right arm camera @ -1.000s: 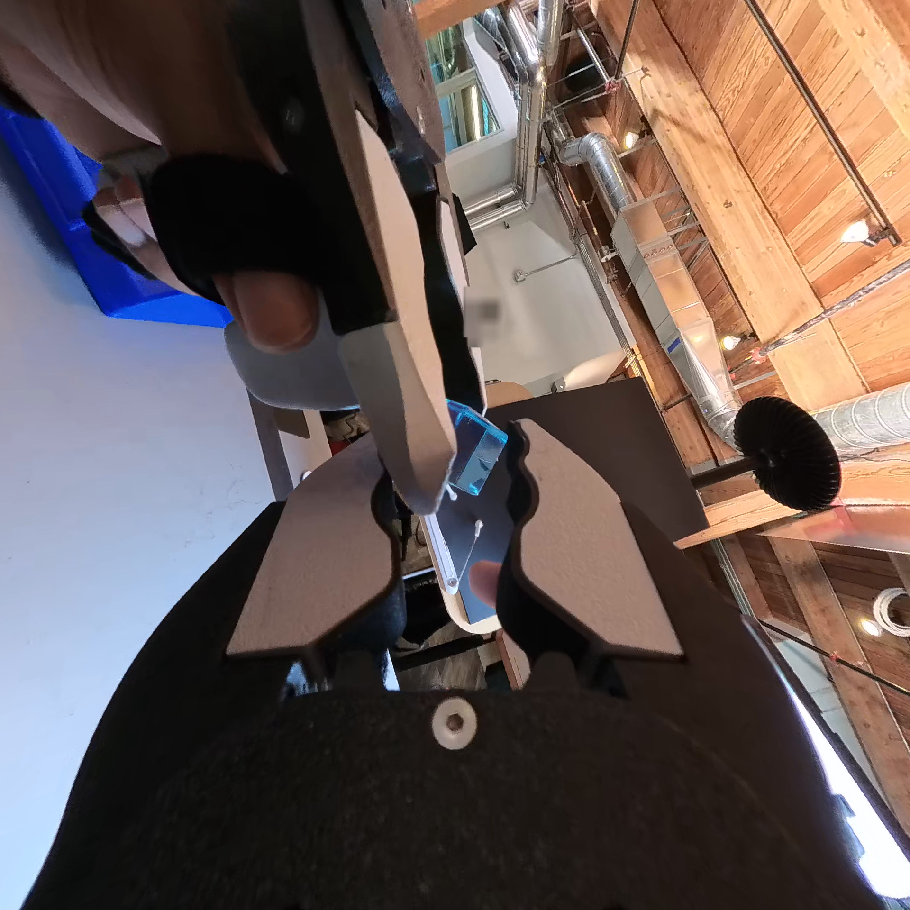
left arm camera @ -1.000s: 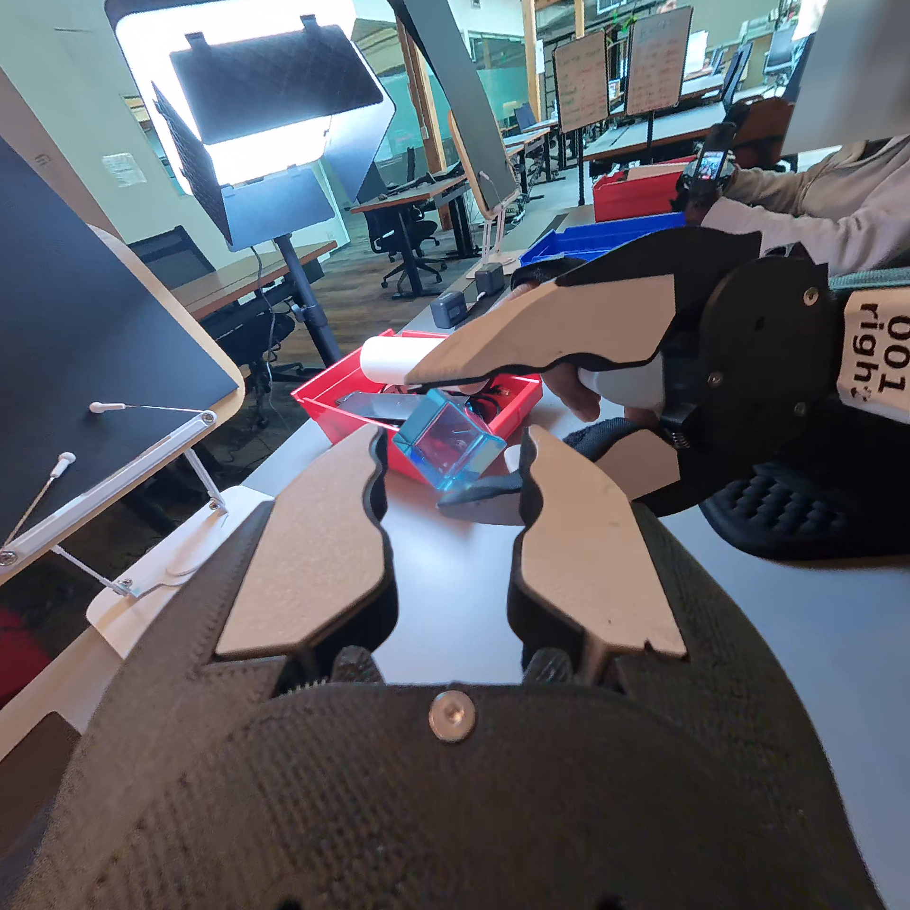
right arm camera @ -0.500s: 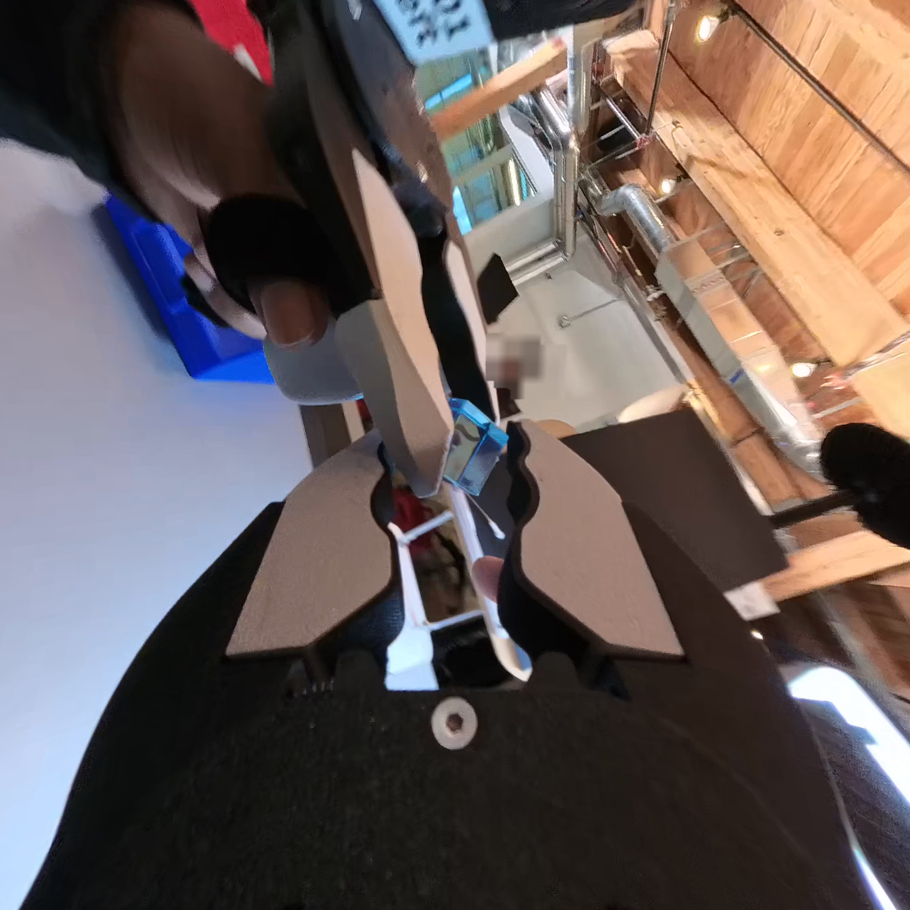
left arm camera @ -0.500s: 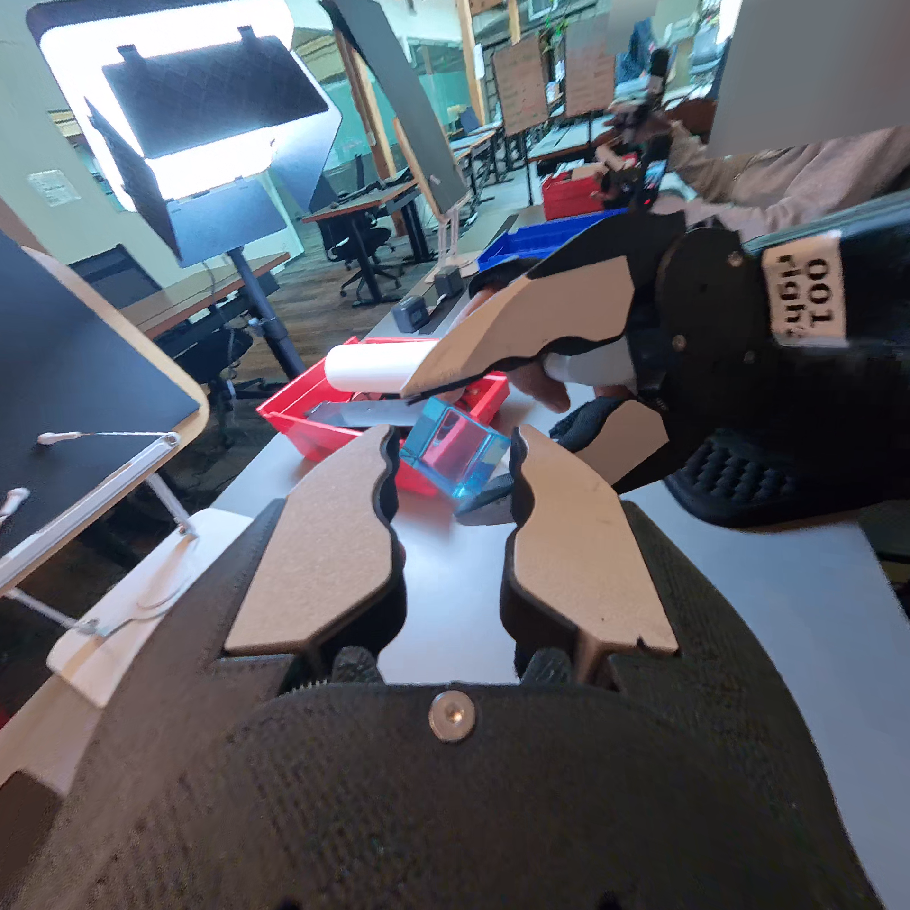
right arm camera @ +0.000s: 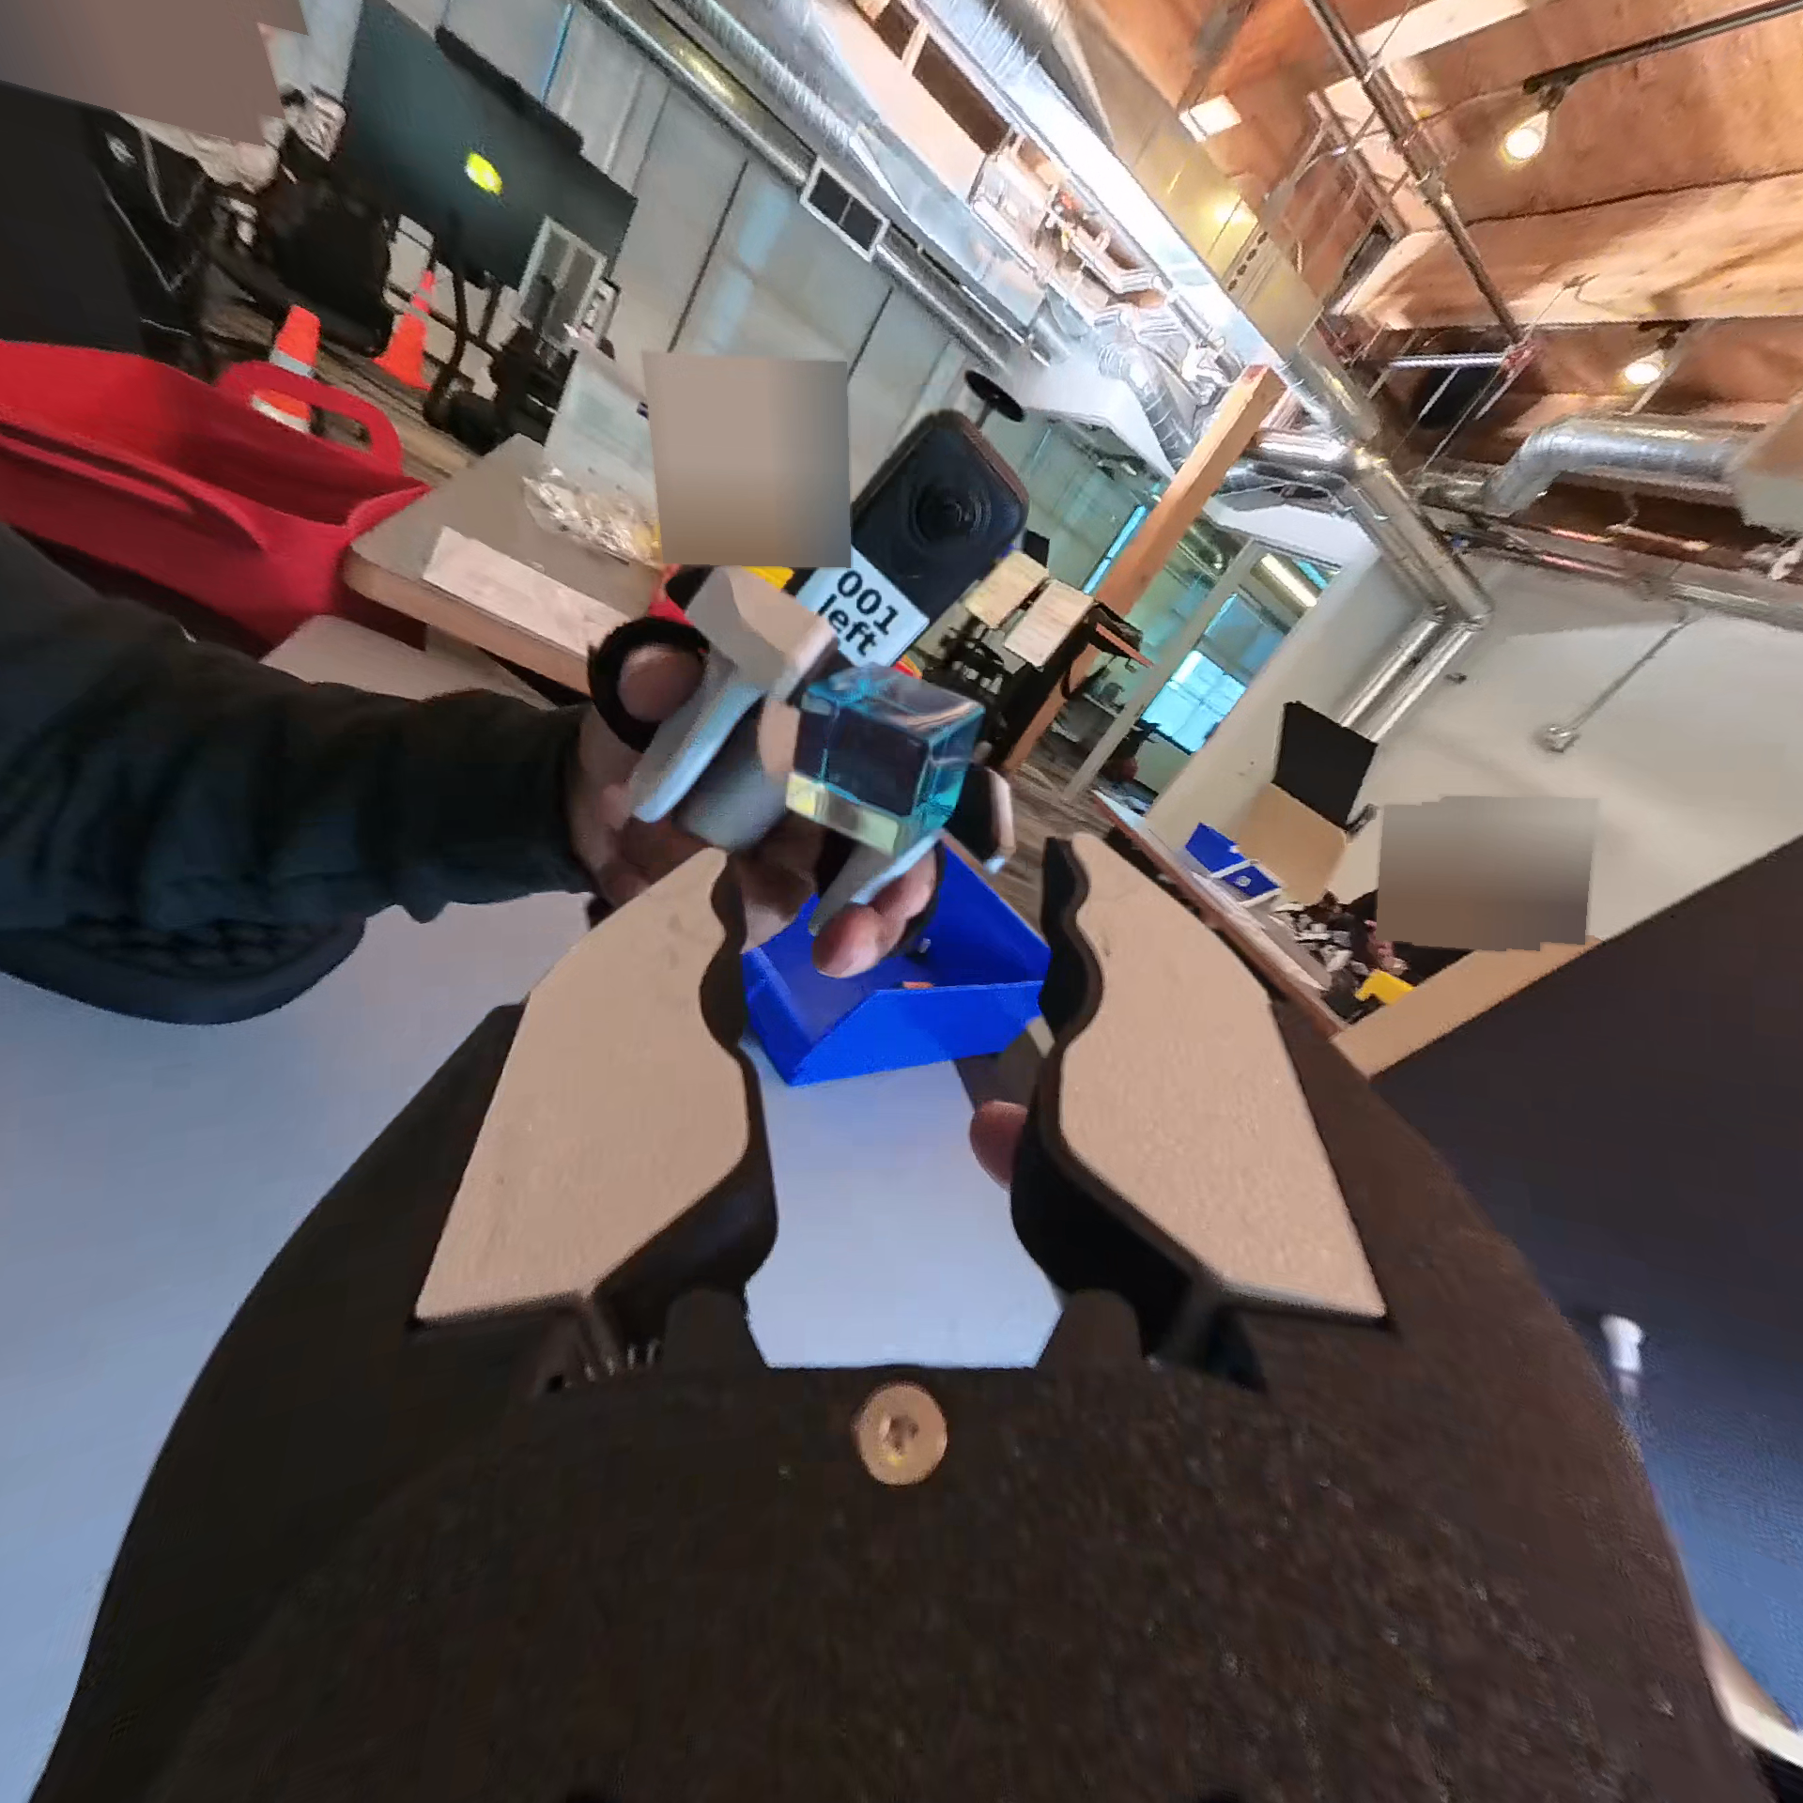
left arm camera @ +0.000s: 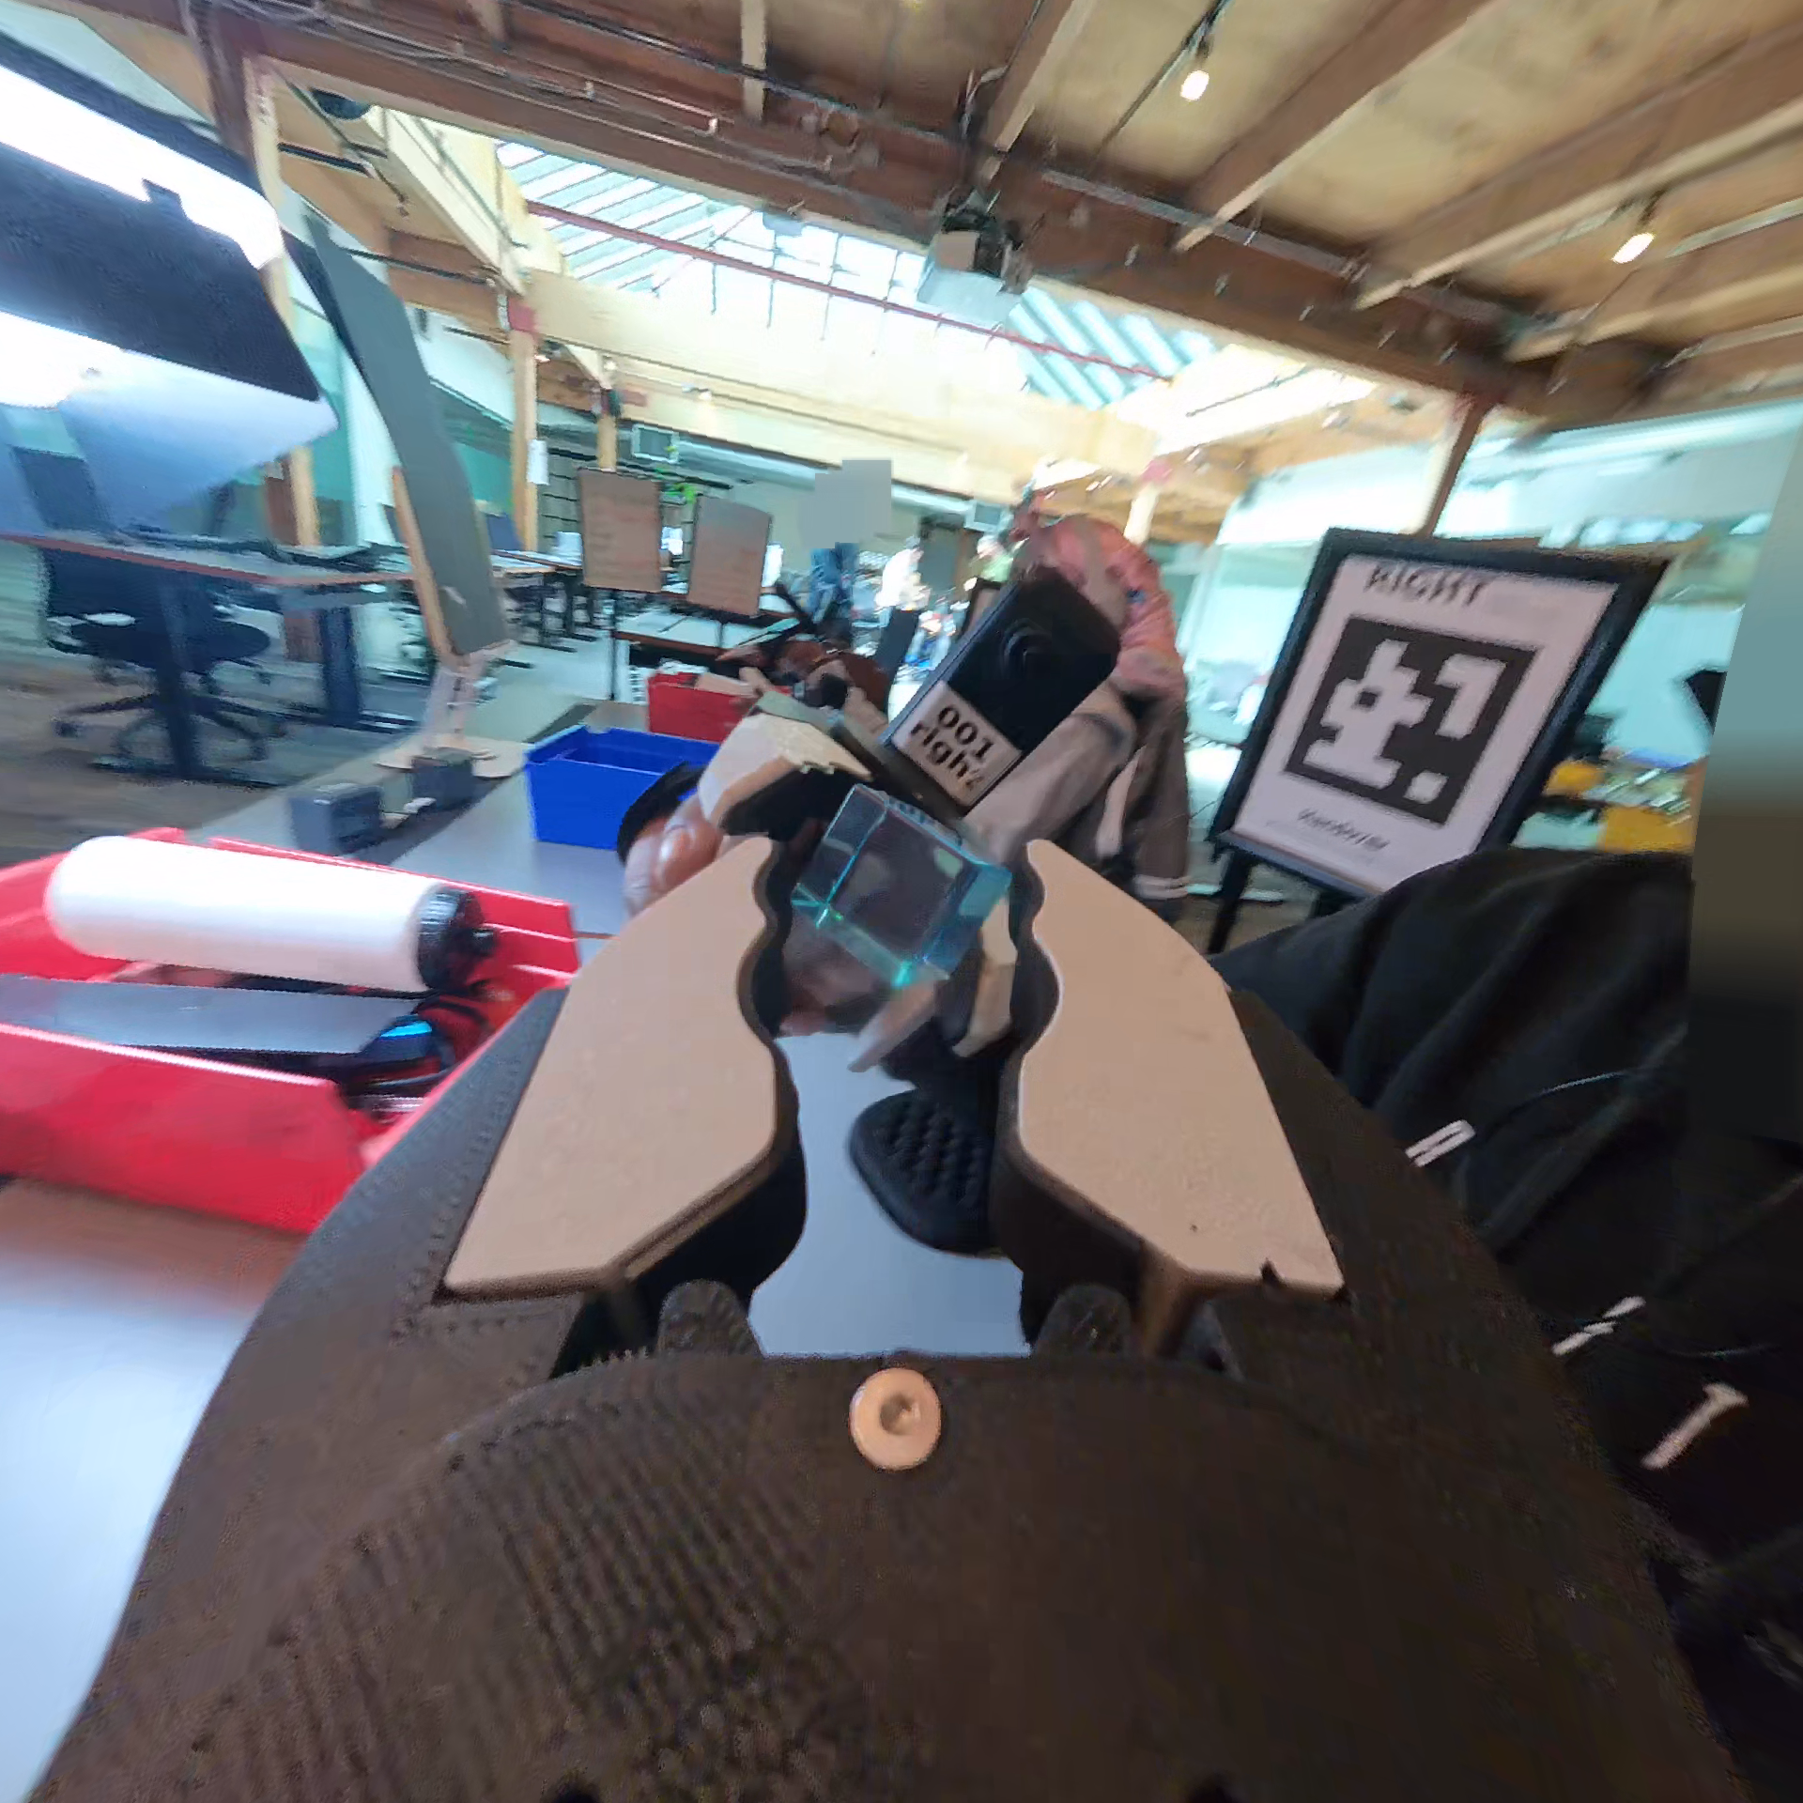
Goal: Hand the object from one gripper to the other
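A clear blue cube [left arm camera: 902,893] sits between the fingertips of my left gripper [left arm camera: 898,859], and both pads press on its sides. In the right wrist view the left gripper [right arm camera: 883,771] holds the same cube [right arm camera: 878,756] in the air above the table. My right gripper [right arm camera: 886,859] is open with nothing between its fingers, and it stands a short way back from the cube. In the left wrist view one finger [left arm camera: 771,766] of the right gripper shows just behind the cube, apart from it.
A red bin [left arm camera: 195,1102] holding a white roll [left arm camera: 244,912] stands on the grey table [right arm camera: 195,1171] at the left. A blue bin [right arm camera: 907,1024] lies below the grippers. A black-and-white marker board [left arm camera: 1415,712] stands at the right. A red tote [right arm camera: 146,468] stands on another surface beyond the table. The tips of both grippers are at nearly the same place.
The cube has passed from the right gripper to the left. The left pads shut on it, then the right jaws opened and drew back. Both grippers swung to face each other.
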`<state>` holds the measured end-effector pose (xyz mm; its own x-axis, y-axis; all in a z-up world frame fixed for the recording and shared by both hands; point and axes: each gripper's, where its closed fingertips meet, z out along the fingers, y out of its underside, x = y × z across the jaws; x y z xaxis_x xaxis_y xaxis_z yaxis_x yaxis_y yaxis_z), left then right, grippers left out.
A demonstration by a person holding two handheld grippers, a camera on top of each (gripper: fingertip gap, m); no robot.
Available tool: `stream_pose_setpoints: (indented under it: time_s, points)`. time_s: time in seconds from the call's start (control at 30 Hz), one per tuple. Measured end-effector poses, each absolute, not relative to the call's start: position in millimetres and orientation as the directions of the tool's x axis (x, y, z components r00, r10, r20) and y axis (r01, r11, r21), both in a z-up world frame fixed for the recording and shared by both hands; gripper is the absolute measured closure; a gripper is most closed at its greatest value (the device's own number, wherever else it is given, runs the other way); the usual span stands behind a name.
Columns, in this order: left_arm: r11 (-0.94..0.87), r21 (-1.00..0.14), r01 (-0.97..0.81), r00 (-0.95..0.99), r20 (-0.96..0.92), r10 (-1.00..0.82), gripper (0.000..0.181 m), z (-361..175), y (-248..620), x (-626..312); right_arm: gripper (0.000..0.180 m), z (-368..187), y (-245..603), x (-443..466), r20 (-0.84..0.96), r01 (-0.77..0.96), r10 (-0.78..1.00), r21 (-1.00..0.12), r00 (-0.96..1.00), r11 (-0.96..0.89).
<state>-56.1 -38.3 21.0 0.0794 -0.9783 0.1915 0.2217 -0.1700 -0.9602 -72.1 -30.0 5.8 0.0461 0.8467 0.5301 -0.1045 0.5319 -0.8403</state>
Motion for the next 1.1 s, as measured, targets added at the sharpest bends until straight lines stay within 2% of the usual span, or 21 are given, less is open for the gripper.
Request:
stream_pose_setpoints:
  time_s: [0.2, 0.3, 0.67, 0.87, 1.1]
  points:
    - [-0.435, -0.849, 0.3, -0.095, 0.427, -0.899, 0.138, 22, -31, -57, 0.121, 9, -29, -72, 0.562, -0.102, 0.822, -0.816, 0.089, 0.569]
    - [-0.498, -0.817, 0.29, -0.141, 0.478, -0.867, 0.138, 18, -29, -55, 0.121, 10, -28, -72, 0.543, -0.103, 0.836, -0.83, 0.079, 0.549]
    - [-0.533, -0.817, 0.22, -0.197, 0.498, -0.844, 0.137, 8, -39, -41, 0.127, 4, -39, -71, 0.439, -0.123, 0.896, -0.895, -0.065, 0.43]
    - [-0.537, -0.818, 0.208, -0.2, 0.502, -0.842, 0.137, 7, -40, -39, 0.136, -1, -39, -74, 0.456, -0.109, 0.888, -0.887, -0.063, 0.448]
    - [-0.549, -0.809, 0.211, -0.199, 0.514, -0.834, 0.137, 7, -39, -39, 0.133, 1, -36, -74, 0.485, -0.1, 0.874, -0.871, -0.025, 0.481]
